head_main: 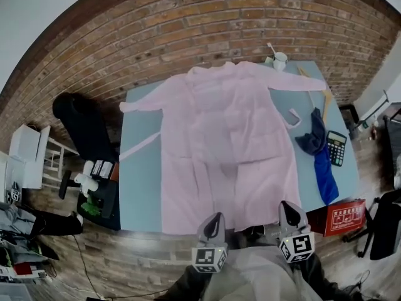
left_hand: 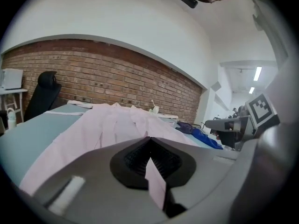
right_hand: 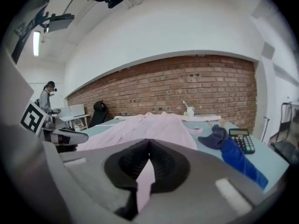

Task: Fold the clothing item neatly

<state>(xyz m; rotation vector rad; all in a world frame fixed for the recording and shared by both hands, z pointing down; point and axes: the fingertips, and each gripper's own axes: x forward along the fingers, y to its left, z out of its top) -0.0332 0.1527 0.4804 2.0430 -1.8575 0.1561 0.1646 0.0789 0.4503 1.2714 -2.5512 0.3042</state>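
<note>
A pale pink robe (head_main: 229,137) lies spread open on the blue-grey table (head_main: 141,180), sleeves stretched out left and right at the far end. Its hem hangs at the table's near edge. My left gripper (head_main: 213,219) is at the hem's middle and my right gripper (head_main: 287,207) at the hem's right corner. In the left gripper view the jaws (left_hand: 150,146) are shut on a fold of pink robe (left_hand: 107,125) cloth. The right gripper view shows the same: my right gripper (right_hand: 148,148) is shut on the pink robe (right_hand: 149,125), with cloth pinched between the black pads.
On the table's right side lie a dark blue cloth (head_main: 321,158) and a calculator (head_main: 336,147); a white cup (head_main: 279,59) stands at the far edge. A red box (head_main: 344,217) sits beside the near right corner. A black chair (head_main: 81,124) stands left of the table.
</note>
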